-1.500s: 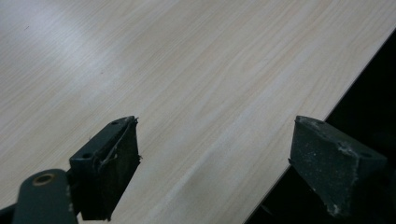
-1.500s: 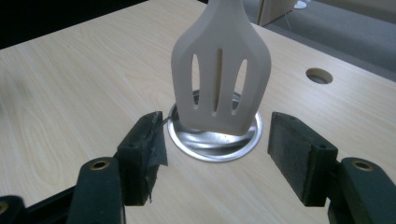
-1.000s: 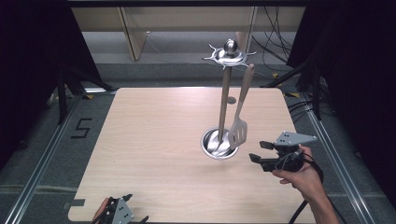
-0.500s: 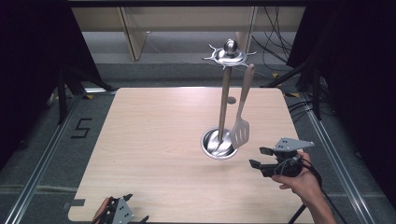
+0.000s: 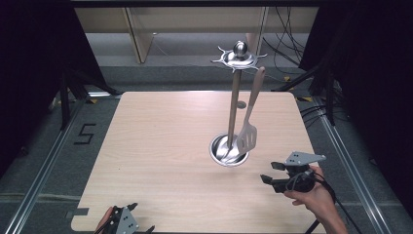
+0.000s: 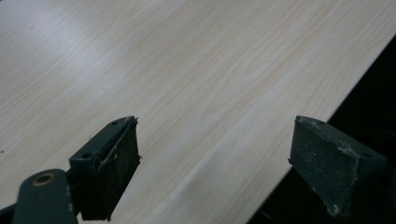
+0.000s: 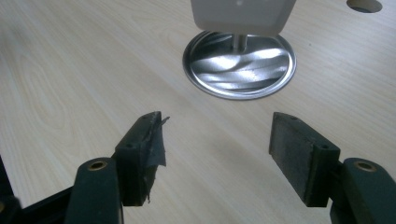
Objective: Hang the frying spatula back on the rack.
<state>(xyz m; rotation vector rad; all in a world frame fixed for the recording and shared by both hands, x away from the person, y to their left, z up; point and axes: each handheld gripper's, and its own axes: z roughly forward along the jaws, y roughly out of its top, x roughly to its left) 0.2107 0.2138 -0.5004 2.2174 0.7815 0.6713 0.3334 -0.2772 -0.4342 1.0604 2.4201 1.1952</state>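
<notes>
The wooden table (image 5: 160,146) is unchanged. The utensil stand (image 5: 234,105) remains at centre right with the slotted spatula (image 5: 247,135) hanging above its base. The right gripper (image 5: 272,172) has drawn nearer the person, jaws apart and empty. The left gripper (image 5: 141,220) holds position at the near edge, jaws apart.

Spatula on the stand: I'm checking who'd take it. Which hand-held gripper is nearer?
Right. The right hand-held gripper is open just beside the spatula; the left hand-held gripper sits open at the table's near-left edge.
</notes>
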